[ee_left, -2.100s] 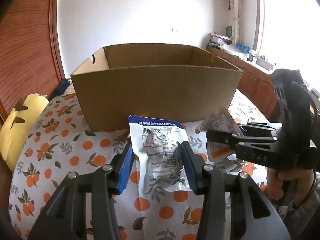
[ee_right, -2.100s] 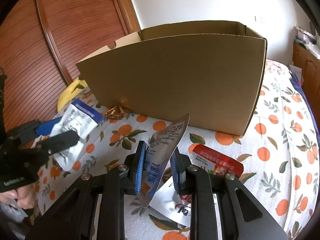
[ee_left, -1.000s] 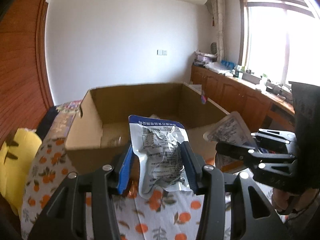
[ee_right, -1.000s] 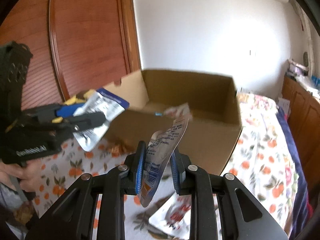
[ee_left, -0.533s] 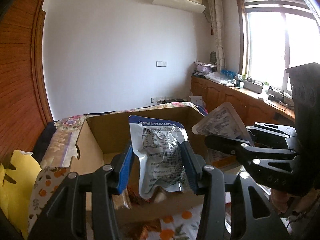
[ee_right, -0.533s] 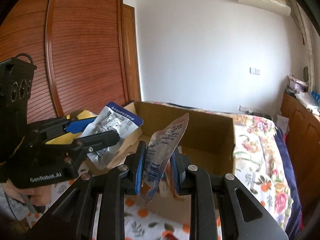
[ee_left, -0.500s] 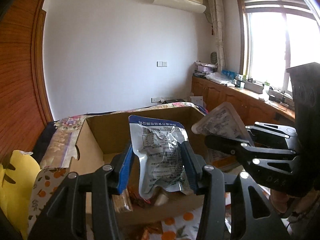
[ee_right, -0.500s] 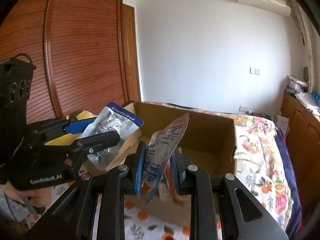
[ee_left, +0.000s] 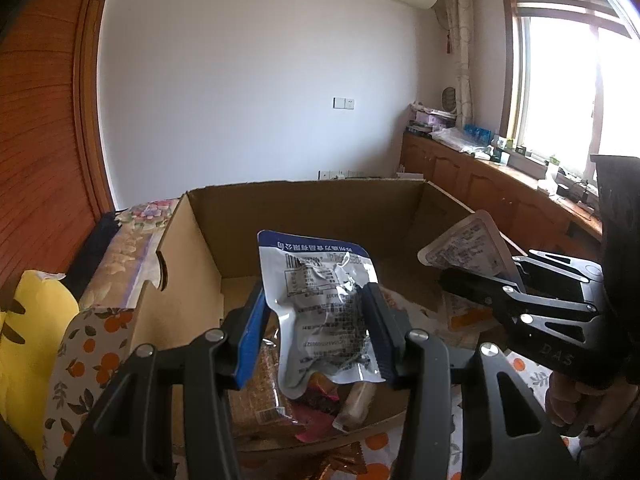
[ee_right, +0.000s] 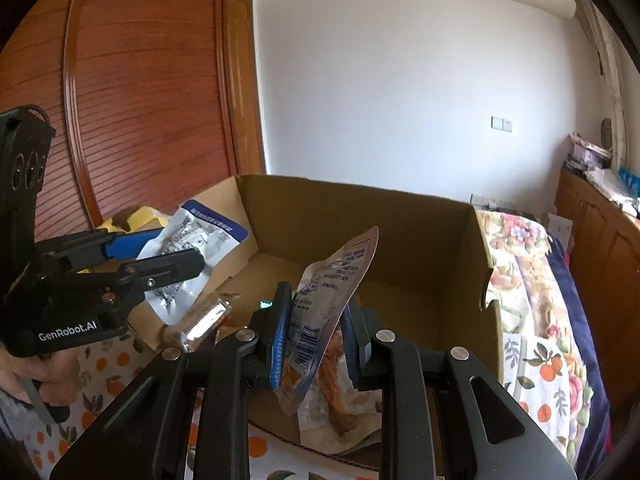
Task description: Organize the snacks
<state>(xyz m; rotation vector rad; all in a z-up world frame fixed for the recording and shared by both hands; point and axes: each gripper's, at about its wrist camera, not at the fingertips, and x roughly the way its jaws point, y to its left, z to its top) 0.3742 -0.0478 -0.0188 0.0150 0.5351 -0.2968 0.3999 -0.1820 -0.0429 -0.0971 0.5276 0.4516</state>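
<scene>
Jaws both clamped: left gripper (ee_left: 316, 332) on blue-topped pouch (ee_left: 324, 312), right gripper (ee_right: 316, 332) on silver packet (ee_right: 324, 304).

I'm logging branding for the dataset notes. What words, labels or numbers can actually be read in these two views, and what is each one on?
"GenRobot.AI": white lettering on the body of the left gripper, seen from the right wrist.
"DAS": embossed on the body of the right gripper, seen from the left wrist.
Blue-topped pouch: white characters and a barcode, too small to read.
Silver pouch: print and barcode, too small and tilted to read.
Cardboard box: no print visible.
</scene>
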